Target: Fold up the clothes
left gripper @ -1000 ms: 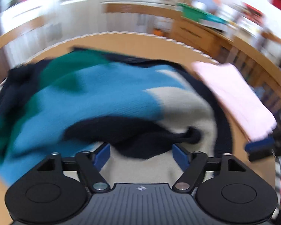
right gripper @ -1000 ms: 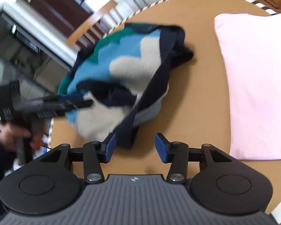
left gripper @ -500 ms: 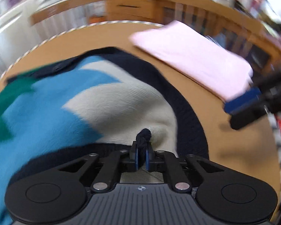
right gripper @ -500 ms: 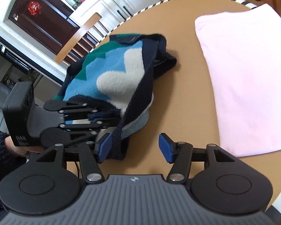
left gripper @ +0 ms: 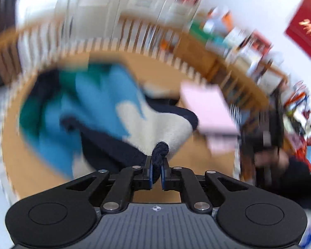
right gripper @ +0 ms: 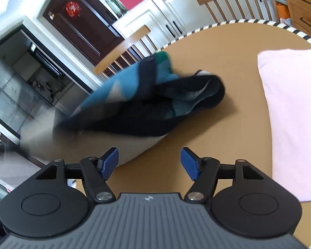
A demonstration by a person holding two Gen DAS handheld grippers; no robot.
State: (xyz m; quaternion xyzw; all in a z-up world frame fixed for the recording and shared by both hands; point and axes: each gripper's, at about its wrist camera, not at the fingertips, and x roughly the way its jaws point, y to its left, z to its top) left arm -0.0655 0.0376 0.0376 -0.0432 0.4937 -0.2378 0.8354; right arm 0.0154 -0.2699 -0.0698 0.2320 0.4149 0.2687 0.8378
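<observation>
— Two garments are lying on the round table (right gripper: 228,47): the knit sweater (left gripper: 105,108) and the folded pink cloth (right gripper: 294,112). Left gripper (left gripper: 156,171)?
— Pinching the sweater's navy edge, lifting it.
— Right gripper (right gripper: 149,162)?
— Hovering with fingers spread, holding nothing; only its view is showing the chairs (right gripper: 236,4) sharply.

The left gripper (left gripper: 156,173) has its blue fingers (left gripper: 148,172) pinched nearly together on dark knit; the right gripper (right gripper: 149,162) holds its fingers (right gripper: 189,162) spread wide, gripping nothing.
</observation>
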